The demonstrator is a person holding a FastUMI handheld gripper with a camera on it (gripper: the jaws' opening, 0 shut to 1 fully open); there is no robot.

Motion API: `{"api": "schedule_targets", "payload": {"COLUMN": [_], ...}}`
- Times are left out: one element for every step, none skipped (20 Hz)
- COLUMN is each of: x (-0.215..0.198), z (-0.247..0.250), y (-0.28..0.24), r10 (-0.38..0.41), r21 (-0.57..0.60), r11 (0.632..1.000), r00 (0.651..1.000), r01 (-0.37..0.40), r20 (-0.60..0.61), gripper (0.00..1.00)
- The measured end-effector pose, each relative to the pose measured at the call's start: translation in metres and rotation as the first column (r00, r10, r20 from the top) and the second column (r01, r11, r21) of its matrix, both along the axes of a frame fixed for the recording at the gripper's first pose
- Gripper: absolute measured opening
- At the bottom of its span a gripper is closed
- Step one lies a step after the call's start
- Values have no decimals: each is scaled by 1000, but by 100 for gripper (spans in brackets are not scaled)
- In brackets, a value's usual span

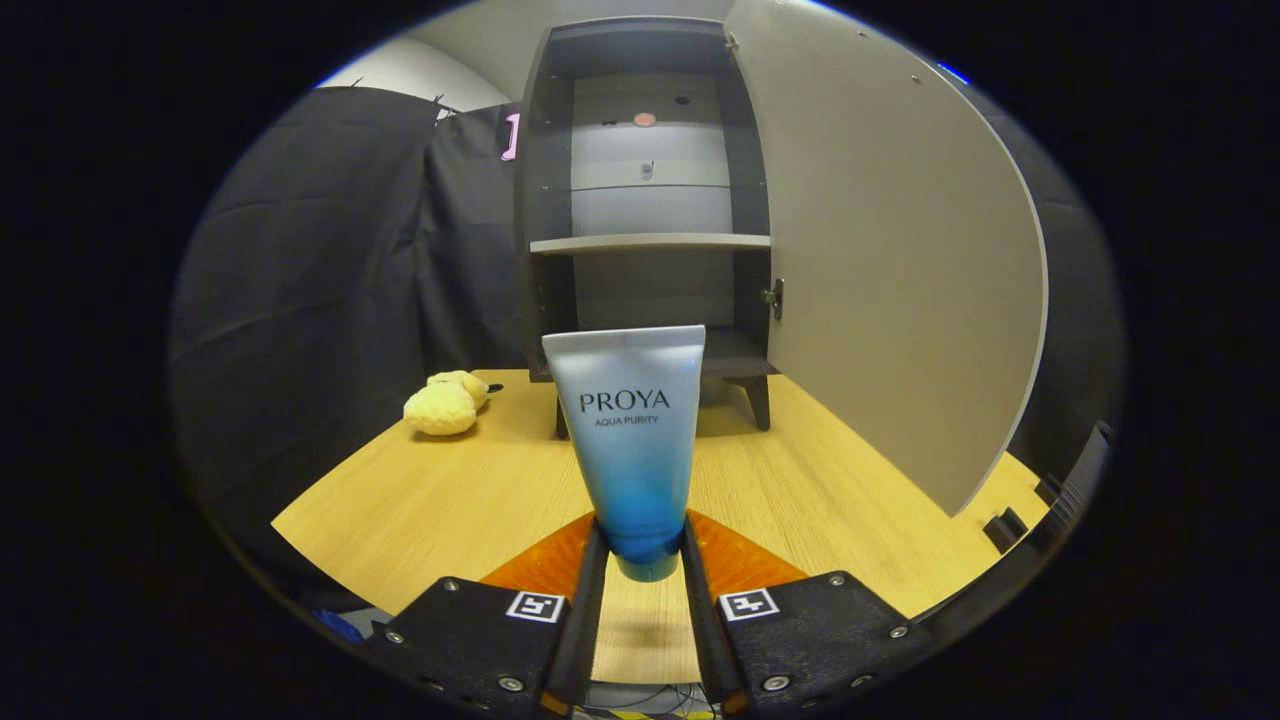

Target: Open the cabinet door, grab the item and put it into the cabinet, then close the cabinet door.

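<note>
A blue-and-white cosmetic tube [632,440] stands upright on its cap, lifted a little above the wooden table [440,500]. My gripper [645,555] is shut on its lower end, one finger on each side. Beyond the tube stands a dark cabinet [645,200] on short legs. Its pale door [890,250] is swung wide open to the right. Inside, a shelf [650,242] splits the cabinet into an upper and a lower compartment, and the lower one sits just behind the tube's top.
A yellow plush toy [445,403] lies on the table to the left of the cabinet. The open door reaches forward over the table's right side. Black cloth walls the booth at left and right.
</note>
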State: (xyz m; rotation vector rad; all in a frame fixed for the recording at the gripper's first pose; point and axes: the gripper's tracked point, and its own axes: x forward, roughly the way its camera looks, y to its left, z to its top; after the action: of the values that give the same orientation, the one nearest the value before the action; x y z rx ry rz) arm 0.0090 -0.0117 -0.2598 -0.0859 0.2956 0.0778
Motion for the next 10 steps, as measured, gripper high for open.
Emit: {"api": "schedule_targets", "payload": {"x": [2, 2, 4, 6, 6, 6, 7, 9, 12, 15], "z": [13, 26, 39, 51, 64, 76, 87, 98, 112, 125], "y": [-1, 1, 2, -1, 2, 6, 9, 13, 17, 23], "r10": [-15, -21, -24, -31, -28, -27, -24, -18, -12, -3], "r21": [-3, -4, -26, -59, -70, -69, -71, -79, -82, -82], "r11": [1000, 1000, 999, 998, 997, 997, 997, 997, 996, 997], "r00": [1000, 1000, 999, 999, 998, 998, 998, 998, 997, 997], "r01": [15, 22, 25, 33, 31, 30, 28, 23, 18, 10], "r20": [5, 14, 28, 40, 48, 55, 58, 61, 71, 83], "gripper": [42, 42, 42, 42, 42, 42, 42, 42, 42, 42]}}
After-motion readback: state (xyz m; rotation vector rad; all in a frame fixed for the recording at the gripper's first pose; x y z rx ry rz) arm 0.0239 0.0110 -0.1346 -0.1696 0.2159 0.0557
